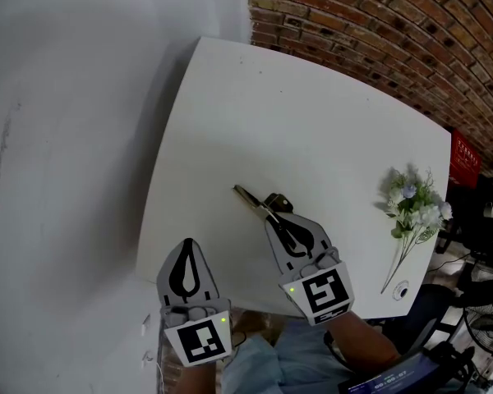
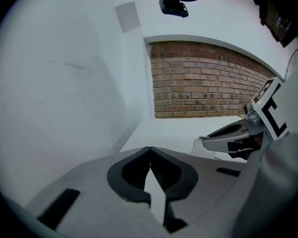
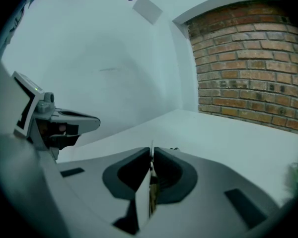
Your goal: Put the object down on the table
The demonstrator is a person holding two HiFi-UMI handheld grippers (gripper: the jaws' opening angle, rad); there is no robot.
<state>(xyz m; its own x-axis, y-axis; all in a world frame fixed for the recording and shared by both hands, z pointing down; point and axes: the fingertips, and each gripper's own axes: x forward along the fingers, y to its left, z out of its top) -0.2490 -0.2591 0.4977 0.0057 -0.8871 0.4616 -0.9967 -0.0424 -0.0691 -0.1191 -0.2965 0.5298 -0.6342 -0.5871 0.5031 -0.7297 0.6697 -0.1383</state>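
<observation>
white table, red brick wall, brass-black object (flowers white, lilac)

Smooth matt white table, rough red brick wall, smooth matt painted wall

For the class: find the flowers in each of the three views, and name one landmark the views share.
Head view: flowers, on the table, right side.
Left gripper view: not in it.
Right gripper view: a green blur at the far right edge.
Shared landmark: the brick wall.
</observation>
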